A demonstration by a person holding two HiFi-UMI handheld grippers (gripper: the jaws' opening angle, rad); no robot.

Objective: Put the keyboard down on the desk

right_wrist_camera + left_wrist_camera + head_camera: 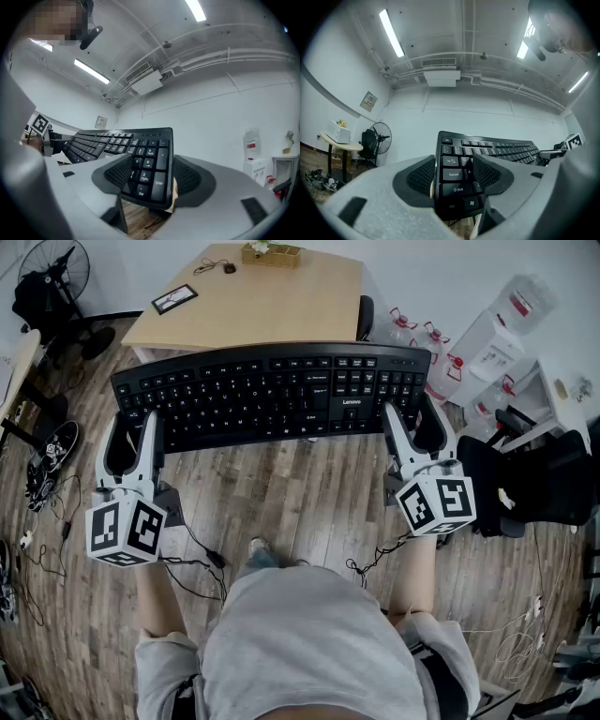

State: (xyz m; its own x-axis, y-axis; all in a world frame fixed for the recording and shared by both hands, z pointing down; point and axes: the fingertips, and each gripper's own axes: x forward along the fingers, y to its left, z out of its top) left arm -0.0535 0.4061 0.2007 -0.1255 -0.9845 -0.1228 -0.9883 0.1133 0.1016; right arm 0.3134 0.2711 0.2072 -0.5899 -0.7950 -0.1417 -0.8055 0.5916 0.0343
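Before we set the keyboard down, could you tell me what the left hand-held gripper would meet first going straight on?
The left hand-held gripper clamps the black rectangular keyboard; beyond lies the near corner of the light wooden desk, though relative height is unclear.

Wooden desk [272,306] — a box [271,253], a dark-framed card [174,298] lying on it.

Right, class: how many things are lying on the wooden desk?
3: a flat dark-framed card near the left edge of the desk, a small dark object at the far side, and a box beside it at the far edge. The keyboard may hide others.
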